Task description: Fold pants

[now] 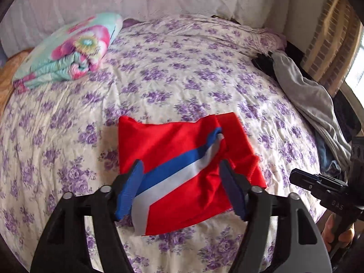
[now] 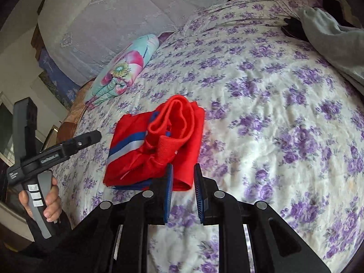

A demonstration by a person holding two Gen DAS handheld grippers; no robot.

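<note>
On the flowered bedsheet [image 1: 182,72], near its front edge, the red pants [image 1: 182,159] lie as a compact folded bundle. Your left gripper [image 1: 182,182] hovers over it, spread wide and empty. Your right gripper [image 2: 183,191] sits at the bundle's near edge, parted narrowly, gripping nothing. Judged from this, folding is nearly complete. The cuff end [image 2: 175,118] bulges loosely on top; flatten it if a neat stack is required.
</note>
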